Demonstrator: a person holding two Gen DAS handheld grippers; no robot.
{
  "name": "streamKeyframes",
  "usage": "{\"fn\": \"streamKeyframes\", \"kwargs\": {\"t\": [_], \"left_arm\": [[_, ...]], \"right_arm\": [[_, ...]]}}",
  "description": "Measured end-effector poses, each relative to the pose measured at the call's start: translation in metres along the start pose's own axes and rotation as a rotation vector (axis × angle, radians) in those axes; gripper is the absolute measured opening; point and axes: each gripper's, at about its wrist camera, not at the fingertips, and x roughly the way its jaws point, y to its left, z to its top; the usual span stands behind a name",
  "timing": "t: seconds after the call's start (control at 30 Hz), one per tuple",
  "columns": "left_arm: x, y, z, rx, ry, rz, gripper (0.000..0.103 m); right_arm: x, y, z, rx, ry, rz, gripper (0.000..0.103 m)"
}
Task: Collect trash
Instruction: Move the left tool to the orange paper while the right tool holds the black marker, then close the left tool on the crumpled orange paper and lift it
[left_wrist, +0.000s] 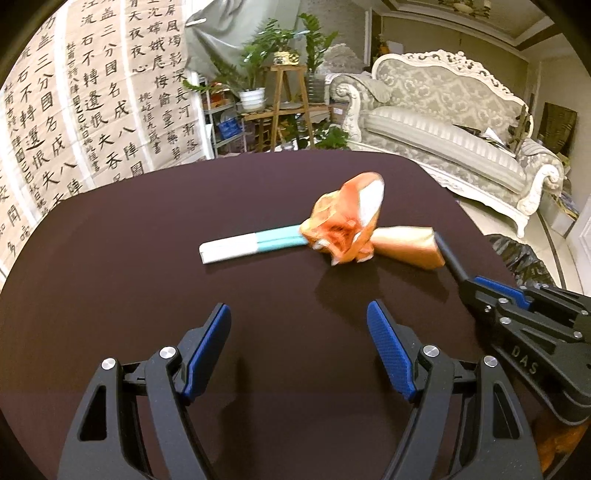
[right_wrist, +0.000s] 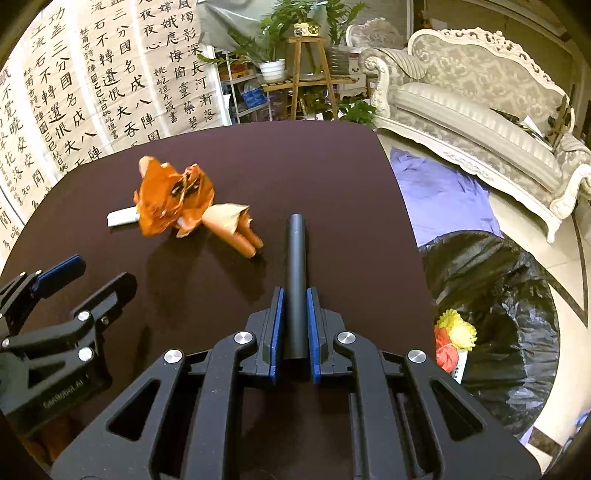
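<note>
Two grippers work over one dark bench (left_wrist: 147, 229). The right gripper (right_wrist: 295, 295) pinches one black tube (right_wrist: 296, 258) between its blue pads. The left gripper (left_wrist: 299, 332) stands spread, holding nothing. On the bench lie one crumpled orange wrapper (left_wrist: 343, 225), one tan paper cone (left_wrist: 410, 245) and one white-and-teal box (left_wrist: 251, 245). One black trash bag (right_wrist: 498, 295) sits open beside the bench.
</note>
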Motion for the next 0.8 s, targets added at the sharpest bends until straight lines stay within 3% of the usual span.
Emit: {"fn": "streamKeyframes", "kwargs": {"t": [0.67,0.7,0.8], "left_arm": [[0.015,-0.014,0.024,-0.019,-0.054,-0.034,0.074],[0.015,-0.015,0.025,-0.016,-0.059,-0.034,0.073],[0.018,-0.018,0.028,-0.005,-0.055,-0.028,0.051]], "right_arm": [[0.005,-0.006,0.005,0.019,-0.002,0.025,0.012],[0.005,-0.006,0.005,0.019,-0.002,0.025,0.012],[0.005,-0.006,0.005,0.018,-0.002,0.024,0.012]]}}
